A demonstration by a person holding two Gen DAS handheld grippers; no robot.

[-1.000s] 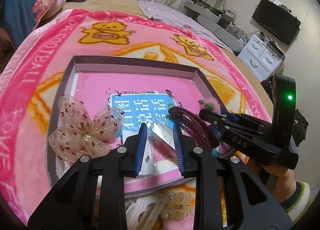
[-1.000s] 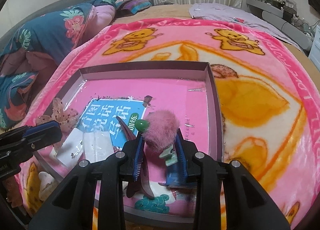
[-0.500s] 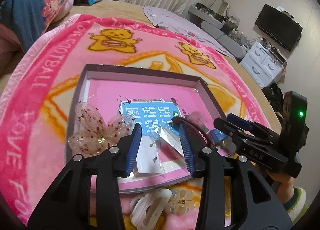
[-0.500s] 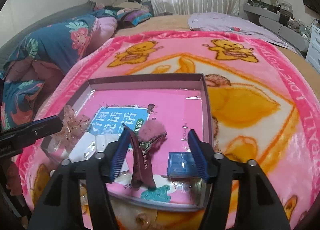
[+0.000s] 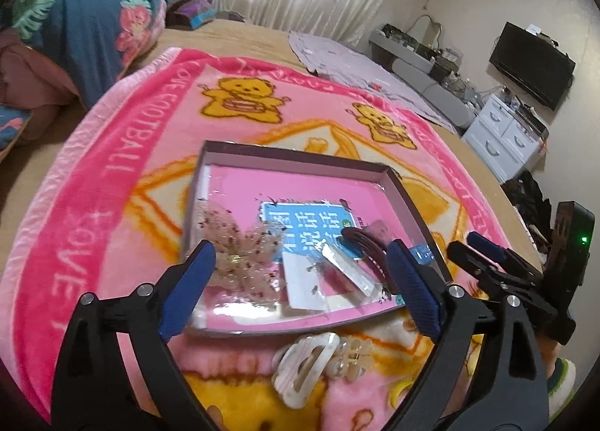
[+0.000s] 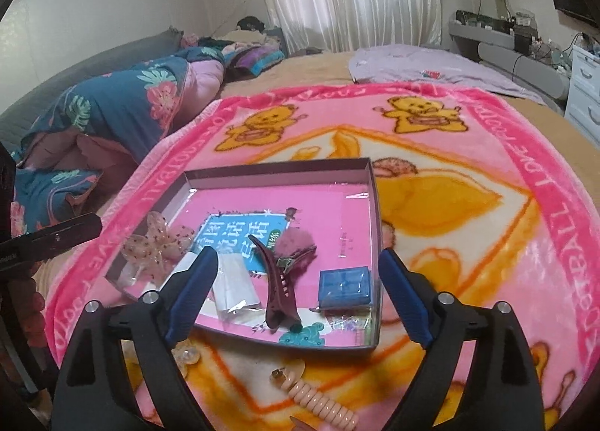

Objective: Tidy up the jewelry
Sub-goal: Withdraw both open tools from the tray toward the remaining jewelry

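Observation:
A shallow grey tray (image 5: 292, 153) (image 6: 277, 164) lies on the pink bear blanket. In it are a sheer spotted bow (image 5: 240, 254) (image 6: 157, 247), clear earring packets (image 5: 303, 281) (image 6: 234, 281), a maroon hair clip (image 5: 365, 243) (image 6: 275, 281), a pink pompom clip (image 6: 296, 241) and a small blue box (image 6: 343, 286). My left gripper (image 5: 300, 254) hovers above the packets, its jaws opening with nothing pressed between them. My right gripper (image 6: 296, 258) hovers over the maroon clip and pompom clip, its jaws also opening and holding nothing.
On the blanket in front of the tray lie a white pearly clip (image 5: 303, 367), a clear claw clip (image 5: 352, 354) and a peach spiral hair tie (image 6: 318, 397). A folded quilt (image 6: 112, 112) is at the far left, white drawers (image 5: 506, 138) at the right.
Both grippers opened wide and drew back and up from the tray. The left let go of a clear packet, the right left the pompom clip; both items stay in the tray.

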